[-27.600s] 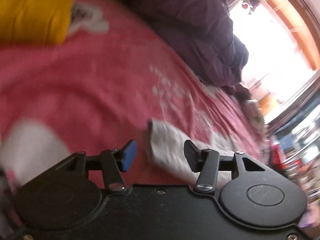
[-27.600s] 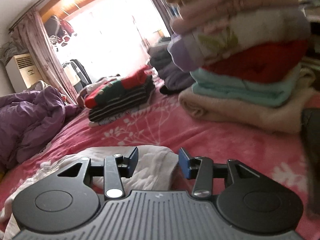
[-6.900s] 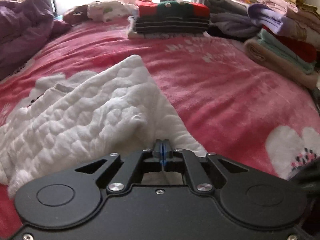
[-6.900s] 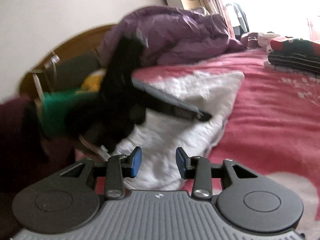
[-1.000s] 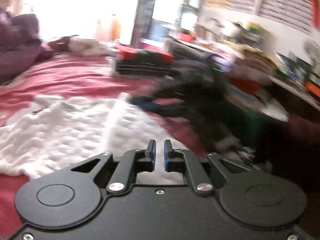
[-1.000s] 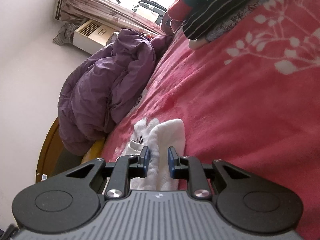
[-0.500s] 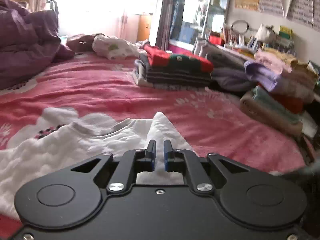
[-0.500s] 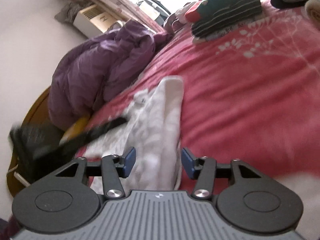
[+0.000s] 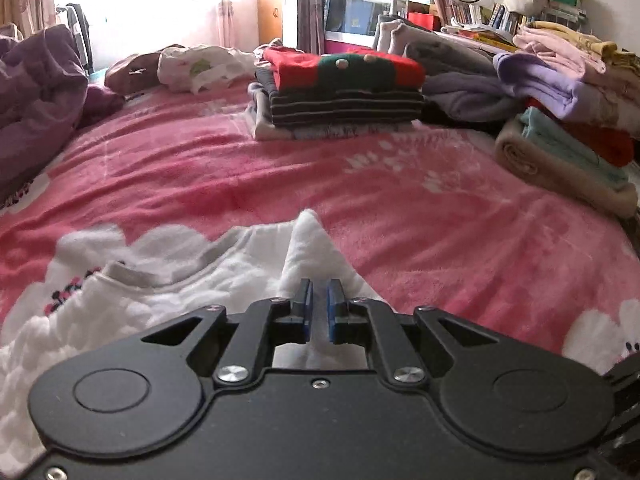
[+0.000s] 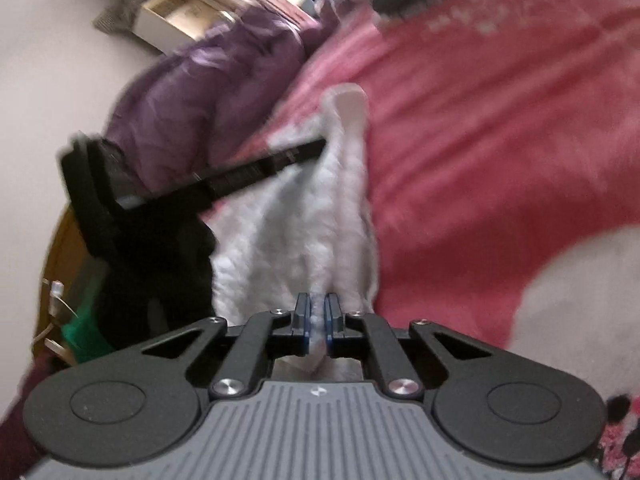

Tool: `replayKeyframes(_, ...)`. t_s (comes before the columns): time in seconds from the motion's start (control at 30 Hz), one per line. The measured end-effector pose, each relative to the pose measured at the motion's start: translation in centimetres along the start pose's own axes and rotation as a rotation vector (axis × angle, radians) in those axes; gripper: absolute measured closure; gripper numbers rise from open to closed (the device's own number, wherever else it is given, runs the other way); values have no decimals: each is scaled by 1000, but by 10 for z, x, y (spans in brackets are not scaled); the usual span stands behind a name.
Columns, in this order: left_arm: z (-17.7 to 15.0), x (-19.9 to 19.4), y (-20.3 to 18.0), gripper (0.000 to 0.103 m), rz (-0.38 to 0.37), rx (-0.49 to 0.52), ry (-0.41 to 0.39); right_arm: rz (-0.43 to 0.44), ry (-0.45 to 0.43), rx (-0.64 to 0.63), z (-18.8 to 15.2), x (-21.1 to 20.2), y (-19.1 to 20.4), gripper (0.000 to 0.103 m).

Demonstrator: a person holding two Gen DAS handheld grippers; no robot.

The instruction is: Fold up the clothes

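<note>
While both grippers clamp the white garment, the relation that governs the coming fold is the direction in which the cloth runs away from each tool. In the left wrist view, the left gripper sits at lower centre with its blue pads drawn almost together on a raised ridge of cloth. The garment spreads from there to the lower left of the frame, its grey neckband lying left of centre, and one pointed corner stands just above the tips at mid-frame. The pink blanket lies bare beyond that corner, up to the folded stack at top centre.

In the right wrist view, which is blurred, the right gripper is likewise closed at lower centre, with a pinch of white cloth between its pads. From this tool the garment's long axis runs straight up the frame, ending in a rounded tip at upper centre. The left gripper enters from the left edge as a dark bar that meets the cloth near that tip. The two grips therefore sit at opposite ends of one edge, the right at the near end and the left at the far end.

Judgement: the edge appears held between the two tools, so the next move likely carries it across the garment body. Uneven travel of the two hands risks skewing the fold.
</note>
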State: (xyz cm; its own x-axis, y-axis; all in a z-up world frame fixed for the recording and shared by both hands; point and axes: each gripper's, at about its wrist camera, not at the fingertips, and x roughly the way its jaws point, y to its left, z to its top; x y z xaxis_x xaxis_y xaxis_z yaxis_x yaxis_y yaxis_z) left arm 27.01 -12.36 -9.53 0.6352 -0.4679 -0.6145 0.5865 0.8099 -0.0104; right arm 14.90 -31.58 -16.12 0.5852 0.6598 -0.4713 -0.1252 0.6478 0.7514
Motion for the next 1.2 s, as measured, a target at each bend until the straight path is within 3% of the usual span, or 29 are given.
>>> replayKeyframes(0.1, 11, 2, 0, 99, 11, -10, -15, -8, 4, -8, -2, 2, 1, 94)
replayKeyframes(0.2, 20, 22, -2, 99, 16, -8, 25, -13, 6, -19, -2, 4, 3, 94)
replayKeyframes(0.33, 13, 48, 2, 94, 49, -45, 76, -20, 6, -19, -3, 9, 1, 96)
replayKeyframes(0.43, 13, 46, -1, 93, 77, -43, 73, -29, 0, -24, -5, 11, 1, 98)
replayKeyframes(0.53, 18, 35, -3, 93, 79, -34, 63, -42, -16, -47, -8, 7, 6, 97)
replayKeyframes(0.63, 20, 0, -4, 90, 65, -48, -8, -75, -67, -88, -8, -10, 19, 87)
replayKeyframes(0.77, 3, -36, -9, 90, 68, -16, -37, -143, -179, -222, -21, -44, 45, 84)
replayKeyframes(0.87, -14, -42, -15, 90, 49, -9, -21, -143, -232, -407, -30, -45, 68, 85)
replayKeyframes(0.97, -25, -24, -20, 89, 74, -6, 23, -173, -191, -495, -35, -25, 73, 85)
replayKeyframes(1.1, -33, -5, -10, 85, 72, -125, 44, -205, -81, -380, -32, 6, 46, 87)
replayKeyframes(1.2, -31, -6, -14, 85, 81, -104, 54, -225, -71, -420, -31, 4, 52, 87)
